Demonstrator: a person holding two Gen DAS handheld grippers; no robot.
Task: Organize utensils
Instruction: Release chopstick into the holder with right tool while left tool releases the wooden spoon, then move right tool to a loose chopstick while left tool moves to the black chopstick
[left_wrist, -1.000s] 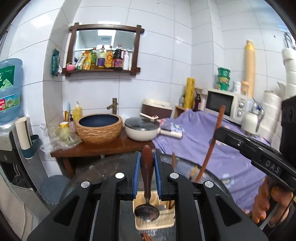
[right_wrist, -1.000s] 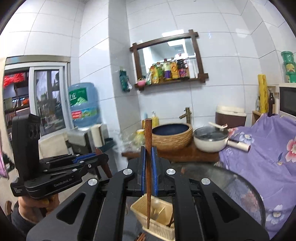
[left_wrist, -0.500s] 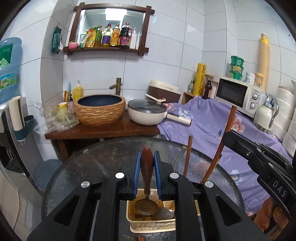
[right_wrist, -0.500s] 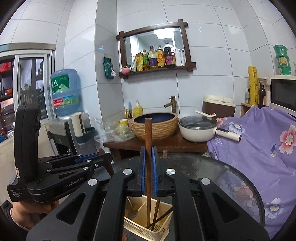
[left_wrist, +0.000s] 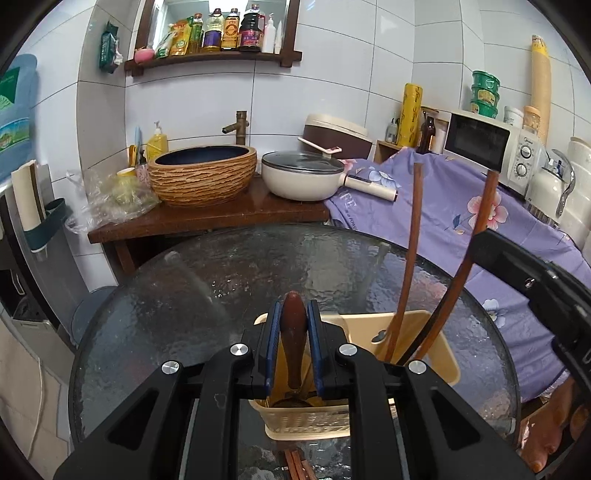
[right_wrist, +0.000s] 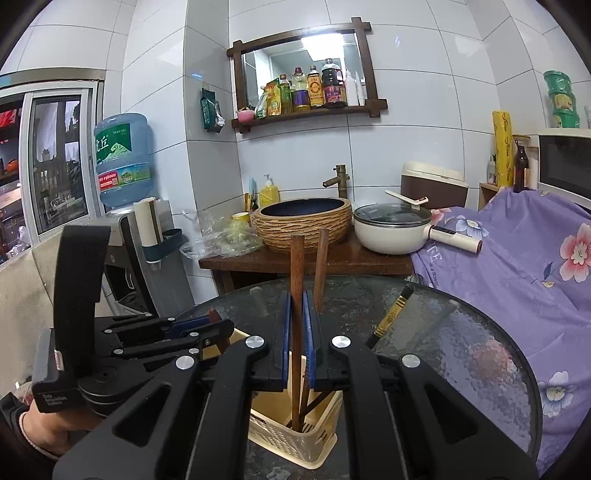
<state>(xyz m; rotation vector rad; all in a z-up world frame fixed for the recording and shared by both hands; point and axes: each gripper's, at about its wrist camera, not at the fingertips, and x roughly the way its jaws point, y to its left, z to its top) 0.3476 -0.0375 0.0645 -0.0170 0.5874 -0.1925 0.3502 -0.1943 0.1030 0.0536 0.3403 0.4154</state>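
Note:
A cream slotted basket (left_wrist: 439, 354) stands on the round glass table (left_wrist: 207, 295). My left gripper (left_wrist: 294, 314) is shut on the brown handle of a spoon (left_wrist: 293, 354), whose bowl hangs inside the basket's near compartment. My right gripper (right_wrist: 295, 299) is shut on a brown wooden chopstick (right_wrist: 296, 258), whose lower end is down in the basket (right_wrist: 295, 439). A second brown chopstick (right_wrist: 320, 266) leans in the same basket, and a black-and-gold chopstick (right_wrist: 391, 314) slants out to the right. The left gripper (right_wrist: 221, 325) shows at the left of the right wrist view.
Behind the table a wooden stand (left_wrist: 207, 218) carries a woven basin (left_wrist: 203, 173) and a lidded white pan (left_wrist: 303, 173). Purple flowered cloth (right_wrist: 517, 277) covers the right side, with a microwave (left_wrist: 487, 144) above. A water dispenser (right_wrist: 122, 158) stands left. Loose chopsticks (left_wrist: 295, 465) lie at the table's near edge.
Both grippers have come down toward the basket with their utensils. The spoon's bowl and the chopstick's lower end now sit inside the basket. The jaws stay as they were.

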